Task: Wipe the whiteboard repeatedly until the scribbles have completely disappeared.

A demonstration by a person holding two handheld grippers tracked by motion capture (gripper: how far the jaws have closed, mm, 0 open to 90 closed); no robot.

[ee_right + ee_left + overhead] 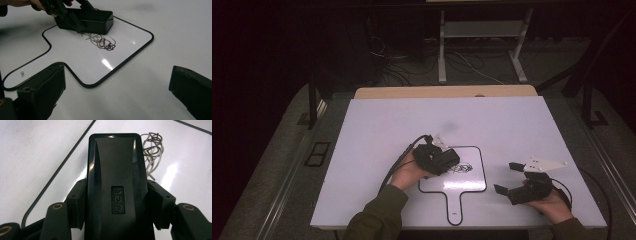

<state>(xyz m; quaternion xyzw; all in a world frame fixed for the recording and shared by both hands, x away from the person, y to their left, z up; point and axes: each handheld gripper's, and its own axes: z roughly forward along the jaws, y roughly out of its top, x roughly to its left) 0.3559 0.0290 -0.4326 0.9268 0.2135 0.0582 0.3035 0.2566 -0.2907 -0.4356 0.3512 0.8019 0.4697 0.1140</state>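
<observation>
1. In the left gripper view the near end of the black eraser [116,187] is cut off by the bottom edge, and its sides are covered by the jaws clamped on it.
2. Part of the scribble [153,152] is hidden behind the eraser.
3. In the high view the scribble [462,167] is too small for its lines to be made out.
4. The small marking [22,74] on the handle of the paddle-shaped whiteboard [75,53] cannot be read.
5. In the right gripper view the left hand [22,3] is cut off by the top edge.
</observation>
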